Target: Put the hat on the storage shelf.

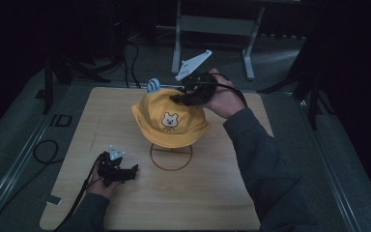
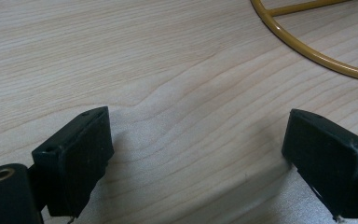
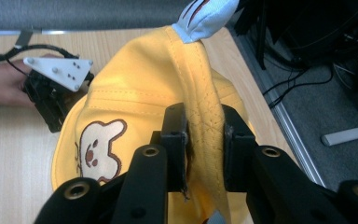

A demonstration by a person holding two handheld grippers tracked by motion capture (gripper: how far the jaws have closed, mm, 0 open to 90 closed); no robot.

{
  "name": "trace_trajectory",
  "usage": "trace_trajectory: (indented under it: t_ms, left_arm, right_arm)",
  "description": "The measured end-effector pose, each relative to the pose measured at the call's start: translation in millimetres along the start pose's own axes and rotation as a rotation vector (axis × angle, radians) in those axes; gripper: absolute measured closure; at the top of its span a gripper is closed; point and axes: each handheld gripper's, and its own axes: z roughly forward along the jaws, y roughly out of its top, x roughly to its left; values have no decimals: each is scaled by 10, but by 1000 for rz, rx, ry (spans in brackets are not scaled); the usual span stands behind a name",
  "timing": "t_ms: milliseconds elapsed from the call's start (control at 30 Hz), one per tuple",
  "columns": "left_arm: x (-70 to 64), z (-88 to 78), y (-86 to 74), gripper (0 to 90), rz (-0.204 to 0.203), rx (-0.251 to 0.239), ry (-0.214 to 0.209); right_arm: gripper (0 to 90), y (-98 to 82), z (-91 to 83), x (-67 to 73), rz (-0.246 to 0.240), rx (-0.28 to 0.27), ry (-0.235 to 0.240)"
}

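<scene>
Just above centre in the high view, the yellow bucket hat (image 1: 170, 118) sits on its wire stand (image 1: 171, 157), and the right gripper (image 1: 186, 95) is pinching a crown fold at its upper-right side. Left gripper (image 1: 125, 170) is way lower-left on the table (image 1: 212, 193), jaws wide apart and holding nothing, so the right one's clearly nearer.

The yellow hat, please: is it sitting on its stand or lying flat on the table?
On the stand: the yellow hat sits raised above the stand's ring base, with the right gripper pinching a fold of its crown.

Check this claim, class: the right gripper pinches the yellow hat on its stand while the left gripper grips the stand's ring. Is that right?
Not quite. The right gripper does pinch the yellow hat, but the left gripper holds nothing: the left gripper view shows its jaws open over bare table, apart from the stand's ring.
</scene>
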Motion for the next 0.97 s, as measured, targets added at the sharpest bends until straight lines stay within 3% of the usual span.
trace_trajectory:
  t_ms: [233,367,400,433,467,500,533,567,600,733,967]
  left_arm:
    - [1,0,0,87,1,0,1]
    - [0,0,0,87,0,0,1]
    - [0,1,0,87,0,0,1]
    - [0,1,0,87,0,0,1]
    - [0,0,0,87,0,0,1]
    - [0,0,0,87,0,0,1]
    - [1,0,0,87,1,0,2]
    - [1,0,0,87,1,0,2]
    - [1,0,0,87,2,0,2]
    - [1,-1,0,87,2,1,2]
    - [0,1,0,87,-1,-2,2]
  right_arm:
    - [687,49,189,70,-16,61,14]
    - [582,43,251,95,-7,85,-6]
    - [479,40,246,75,9,84,-19]
    - [479,40,246,75,9,84,-19]
    - [347,38,234,59,27,91,-42]
    - [347,38,234,59,27,91,-42]
    - [220,34,214,56,39,90,-86]
    - [220,34,214,56,39,90,-86]
    - [147,26,177,44,57,81,-122]
    - [129,-7,70,8,92,62,-129]
    - [127,-83,-144,33,111,45,-150]
